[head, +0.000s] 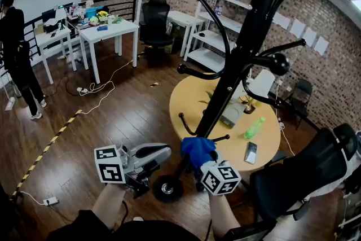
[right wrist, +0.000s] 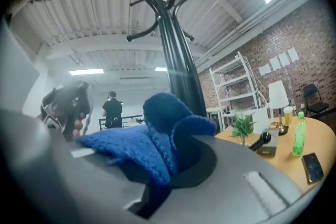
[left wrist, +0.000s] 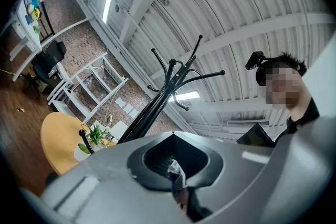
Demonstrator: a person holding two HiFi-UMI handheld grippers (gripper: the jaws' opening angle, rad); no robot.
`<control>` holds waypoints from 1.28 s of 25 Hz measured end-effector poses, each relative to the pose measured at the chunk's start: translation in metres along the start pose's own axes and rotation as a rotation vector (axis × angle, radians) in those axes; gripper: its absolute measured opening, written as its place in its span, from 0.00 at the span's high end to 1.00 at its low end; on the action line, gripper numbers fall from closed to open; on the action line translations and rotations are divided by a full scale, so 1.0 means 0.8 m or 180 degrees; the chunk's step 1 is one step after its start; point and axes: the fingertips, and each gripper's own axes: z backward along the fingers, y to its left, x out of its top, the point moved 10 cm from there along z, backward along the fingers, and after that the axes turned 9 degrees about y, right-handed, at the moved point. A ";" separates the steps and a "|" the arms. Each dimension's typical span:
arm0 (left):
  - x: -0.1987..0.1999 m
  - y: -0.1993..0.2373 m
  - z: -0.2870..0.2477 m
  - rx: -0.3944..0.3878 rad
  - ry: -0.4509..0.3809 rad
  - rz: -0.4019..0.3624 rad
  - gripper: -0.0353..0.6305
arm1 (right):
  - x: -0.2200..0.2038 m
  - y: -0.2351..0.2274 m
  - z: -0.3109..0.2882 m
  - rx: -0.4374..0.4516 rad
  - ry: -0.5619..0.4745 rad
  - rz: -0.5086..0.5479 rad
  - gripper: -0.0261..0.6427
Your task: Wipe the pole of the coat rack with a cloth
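The black coat rack is seen standing on the wooden floor at the near edge of a round yellow counter [head: 186,100], its pole [head: 238,62] leaning up and to the right in the head view from a round base [head: 167,188]. A blue cloth [head: 196,148] is held by the right hand-held gripper [head: 199,162], whose jaws are closed on it; in the right gripper view the cloth is bunched out of the jaws with the pole rising directly behind it. The cloth is laid against the lowest stretch of the pole, just above the base and below a short side peg. The left hand-held gripper [head: 164,153] is held just beside the pole on its left, its jaws brought together with nothing between them; whether the pole is touched by it cannot be told. A green bottle [head: 254,127] is lying near the counter's right edge, and a dark phone [head: 251,152] is placed close to the near right edge. A black office chair [head: 307,169] is set beside the counter on the right.
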 end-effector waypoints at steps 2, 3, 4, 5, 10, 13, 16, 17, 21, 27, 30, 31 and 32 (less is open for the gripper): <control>0.001 0.000 0.002 0.0005 -0.0015 -0.0011 0.94 | 0.035 0.008 0.006 0.0083 -0.0295 0.0092 0.92; 0.002 -0.001 0.002 -0.0001 -0.0023 -0.0020 0.94 | 0.056 0.013 0.010 0.0125 -0.0455 0.0157 0.92; 0.003 -0.002 0.003 -0.0007 -0.0029 -0.0033 0.94 | 0.078 0.018 0.013 0.0157 -0.0602 0.0234 0.92; 0.004 -0.004 0.005 -0.0012 -0.0037 -0.0048 0.94 | 0.100 0.024 0.016 0.0175 -0.0733 0.0318 0.92; 0.009 -0.010 0.018 0.0003 -0.0089 -0.0101 0.94 | 0.205 0.054 0.033 0.0091 -0.1248 0.0792 0.92; 0.014 -0.012 0.022 -0.0003 -0.0123 -0.0139 0.94 | 0.254 0.069 0.043 -0.0033 -0.1457 0.0993 0.92; 0.019 -0.013 0.026 -0.0011 -0.0143 -0.0176 0.94 | 0.293 0.090 0.065 -0.0044 -0.1751 0.1146 0.92; 0.020 -0.013 0.027 -0.0011 -0.0147 -0.0185 0.94 | 0.304 0.098 0.076 0.0001 -0.1857 0.1203 0.92; 0.027 -0.011 0.028 -0.0010 -0.0154 -0.0228 0.94 | 0.325 0.144 0.124 0.0383 -0.2221 0.1538 0.92; 0.033 -0.016 0.022 -0.0087 -0.0114 -0.0298 0.94 | 0.334 0.190 0.160 0.0850 -0.2488 0.1783 0.92; 0.030 -0.017 0.025 -0.0086 -0.0109 -0.0288 0.94 | 0.331 0.180 0.148 0.0704 -0.2413 0.1783 0.92; 0.029 -0.017 0.026 -0.0083 -0.0114 -0.0284 0.94 | 0.331 0.175 0.142 0.0646 -0.2362 0.1780 0.92; 0.029 -0.017 0.027 -0.0077 -0.0122 -0.0282 0.94 | 0.331 0.169 0.134 0.0580 -0.2303 0.1773 0.92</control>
